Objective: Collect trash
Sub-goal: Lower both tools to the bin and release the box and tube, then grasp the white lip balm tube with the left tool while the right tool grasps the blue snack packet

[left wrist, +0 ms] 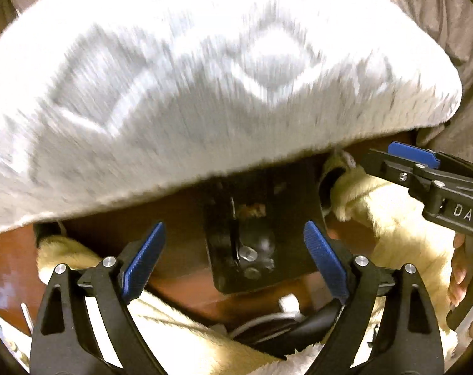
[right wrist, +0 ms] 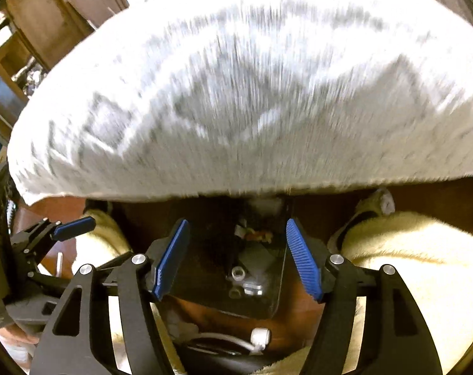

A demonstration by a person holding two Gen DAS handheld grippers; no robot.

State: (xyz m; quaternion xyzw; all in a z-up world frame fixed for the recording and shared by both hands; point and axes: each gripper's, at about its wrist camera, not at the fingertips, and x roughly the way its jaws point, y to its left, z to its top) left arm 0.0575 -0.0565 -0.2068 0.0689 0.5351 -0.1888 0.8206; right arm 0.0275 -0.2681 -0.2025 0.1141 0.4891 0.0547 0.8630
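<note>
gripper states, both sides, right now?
Left gripper: open, holding nothing.
Right gripper: open, holding nothing.

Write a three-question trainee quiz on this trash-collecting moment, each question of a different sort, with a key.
1. True or false: the left gripper is clamped on the grey-white blanket.
2. Multiple choice: what lies just ahead of the right gripper, between its blue pads? A) a black bag with small scraps inside; B) a glass bottle; C) a folded newspaper.
3. Fill in: the fluffy fabric beside the bag is ____ in colour.

Key: 1. False, its jaws stand open and hold nothing. 2. A. 3. Cream.
</note>
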